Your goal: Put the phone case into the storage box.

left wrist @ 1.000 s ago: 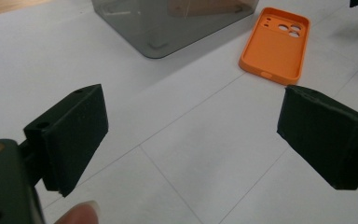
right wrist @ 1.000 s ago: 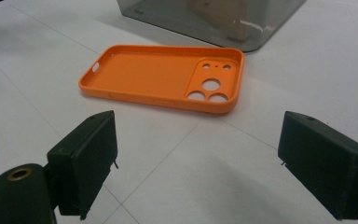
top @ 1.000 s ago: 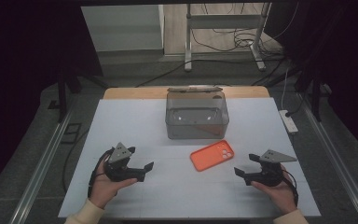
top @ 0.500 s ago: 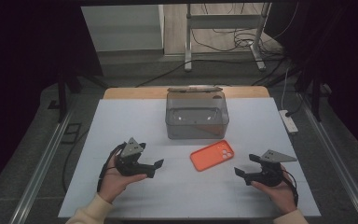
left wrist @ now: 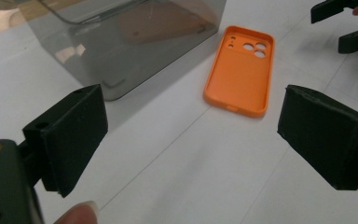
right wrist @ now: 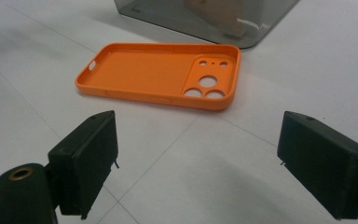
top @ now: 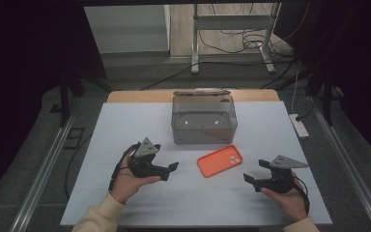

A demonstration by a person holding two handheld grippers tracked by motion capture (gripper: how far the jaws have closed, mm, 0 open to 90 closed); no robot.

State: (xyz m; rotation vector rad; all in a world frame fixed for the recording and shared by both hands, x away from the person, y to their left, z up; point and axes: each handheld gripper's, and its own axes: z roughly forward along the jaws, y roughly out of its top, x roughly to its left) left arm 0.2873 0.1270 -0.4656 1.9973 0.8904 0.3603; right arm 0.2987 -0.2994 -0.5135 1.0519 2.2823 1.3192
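Observation:
An orange phone case [top: 220,161] lies hollow side up on the white table [top: 125,125], just in front of a clear grey plastic box [top: 204,118]. My left gripper [top: 170,171] is open to the left of the case, jaws pointing at it, nothing between them. In the left gripper view the case [left wrist: 241,70] lies beyond the wide-apart jaws, beside the box [left wrist: 130,42]. My right gripper [top: 249,181] is open to the right of the case, low over the table. In the right gripper view the case [right wrist: 161,74] lies just ahead of the spread jaws.
The box [right wrist: 214,16] stands at the table's middle, with a lid-like piece [top: 202,92] behind it on a wooden strip. A white power strip [top: 299,124] lies at the right edge. Metal rails run along both sides of the table. Cables lie on the floor behind.
My left gripper has moved to the right, closer to the orange case. The right gripper has stayed where it was.

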